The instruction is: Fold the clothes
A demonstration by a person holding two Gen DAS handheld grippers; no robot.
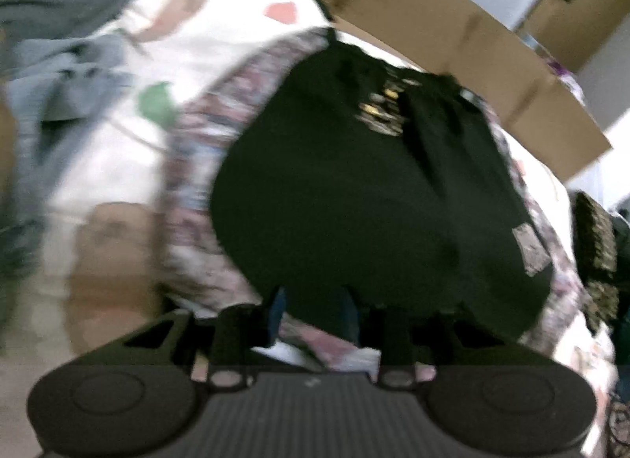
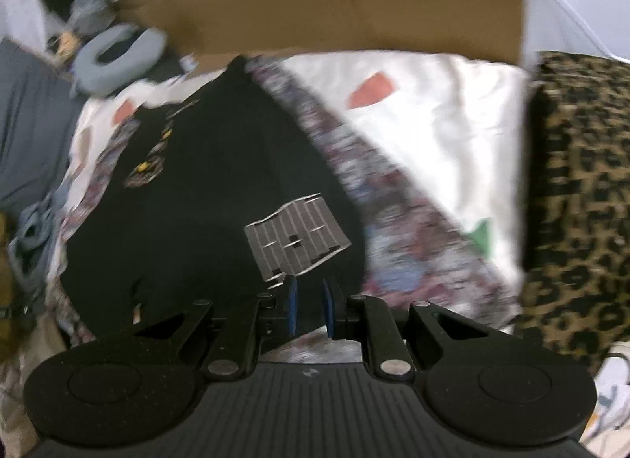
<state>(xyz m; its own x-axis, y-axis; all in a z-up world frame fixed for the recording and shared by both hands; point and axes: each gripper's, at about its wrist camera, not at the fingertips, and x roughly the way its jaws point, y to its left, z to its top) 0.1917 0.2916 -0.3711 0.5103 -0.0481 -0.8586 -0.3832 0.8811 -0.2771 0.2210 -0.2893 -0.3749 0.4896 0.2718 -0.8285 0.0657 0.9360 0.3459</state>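
Item: black garment (image 2: pixel 204 198), soft knit with a printed chest motif, laid flat on a patterned cloth (image 2: pixel 397 222) over a white sheet (image 2: pixel 441 135) with coloured shapes

Nearest the garment's hem edge: right gripper (image 2: pixel 311 310), blue-padded fingers (image 2: pixel 291 310) a narrow gap apart, nothing between them, poised above the hem beside a pale woven label (image 2: pixel 297 239). Left gripper (image 1: pixel 315 316), fingers dark and blurred against the black cloth; they appear to stand apart with nothing clamped, though the pads are hard to make out

Handling, judged: light, limp, no stiffness; will sag and crease wherever unsupported, so likely best pinched at two hem corners or at the shoulder seams, lifted evenly. Not fragile, and probably not slippery

Beyond the garment's collar end: brown cardboard (image 2: pixel 354 5) standing along the far side. Left of the garment in the right wrist view: grey neck pillow (image 2: pixel 118 52) and grey fabrics. Right of it: leopard-print cloth (image 2: pixel 582 202)

Obscured: both views smeared by motion; sleeves cannot be traced, so whether they are already folded in is unclear; the near hem is cut off behind the gripper bodies
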